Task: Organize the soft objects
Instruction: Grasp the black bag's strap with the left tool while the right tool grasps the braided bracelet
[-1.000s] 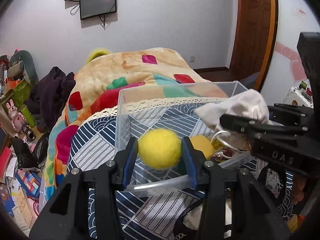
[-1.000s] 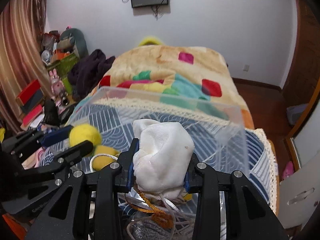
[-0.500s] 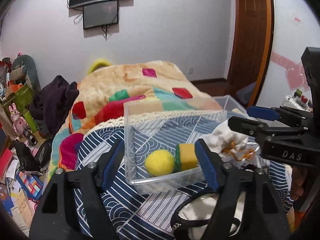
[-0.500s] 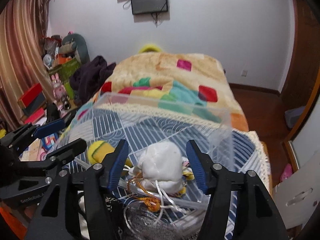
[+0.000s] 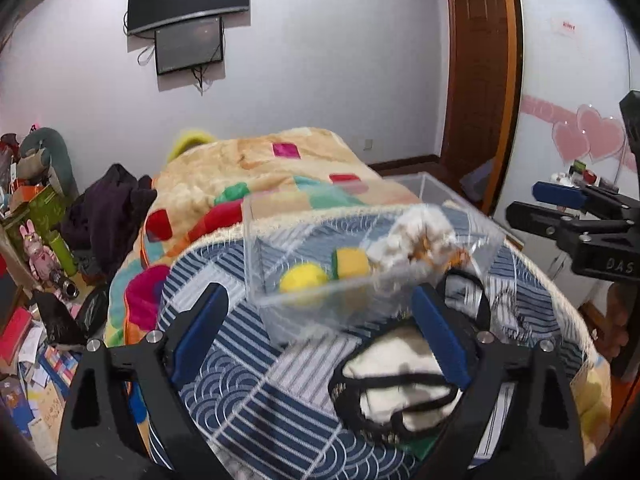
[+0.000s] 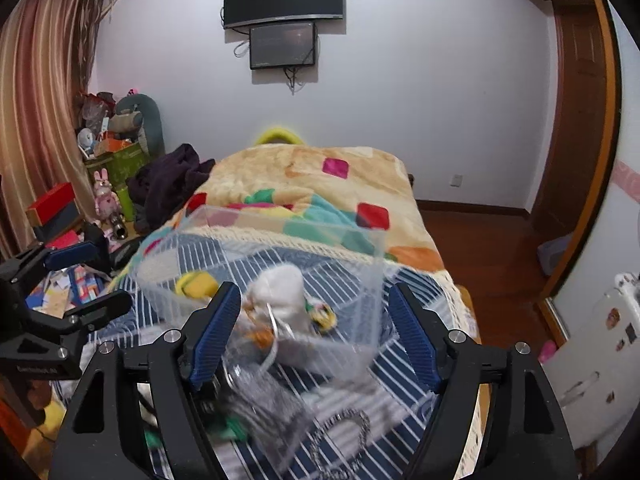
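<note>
A clear plastic bin (image 5: 320, 304) stands on the striped blue bedspread; it also shows in the right wrist view (image 6: 372, 256). Inside lie a yellow felt ball (image 5: 303, 277), a yellow-green sponge (image 5: 351, 263) and a white cloth pouch (image 5: 416, 236), which shows in the right wrist view (image 6: 282, 292) too. My left gripper (image 5: 320, 332) is open and empty, in front of the bin. My right gripper (image 6: 312, 328) is open and empty, above the bin's near side.
A black-rimmed bag with white cloth (image 5: 400, 384) lies in front of the bin. A silvery pouch (image 6: 260, 400) lies near my right gripper. A patchwork blanket (image 5: 260, 176) covers the bed behind. Clutter and toys (image 5: 36, 240) fill the floor at left. A door (image 5: 476, 80) stands at right.
Both grippers opened and let go: the yellow ball and the white pouch dropped into the bin. Both grippers then pulled back and up from the bin.
</note>
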